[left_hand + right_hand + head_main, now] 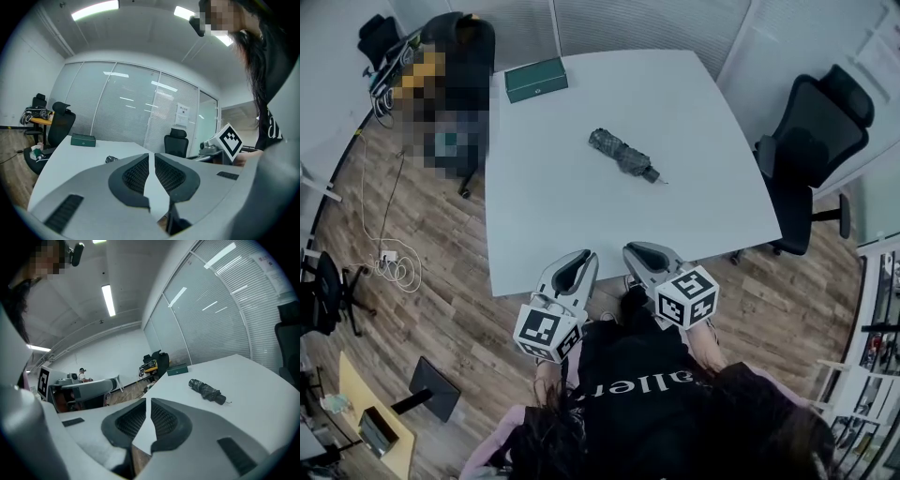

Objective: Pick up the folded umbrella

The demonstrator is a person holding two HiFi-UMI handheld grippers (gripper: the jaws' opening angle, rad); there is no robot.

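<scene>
Two grippers at surface point(544, 216) near edge | left gripper point(580, 256) fingers pressed together | right gripper point(637, 249) fingers pressed together | folded umbrella point(623, 155) lies mid-surface, well apart from both

The white rectangular bench point(581, 206) has a smooth, matt top with only faint reflections. The folded dark grey umbrella point(623, 153) is dull, creased cloth, and its black handle end looks like plastic. The flat green box point(535, 79) has a matt finish. The brown plank floor point(441, 309) shows wood grain and a slight sheen. The left hand-held gripper point(584, 255) and right hand-held gripper point(634, 249) have smooth, matt grey plastic shells, and their dark pads point(136, 174) are finely ribbed. The black office chair point(811, 131) looks cloth-covered.
</scene>
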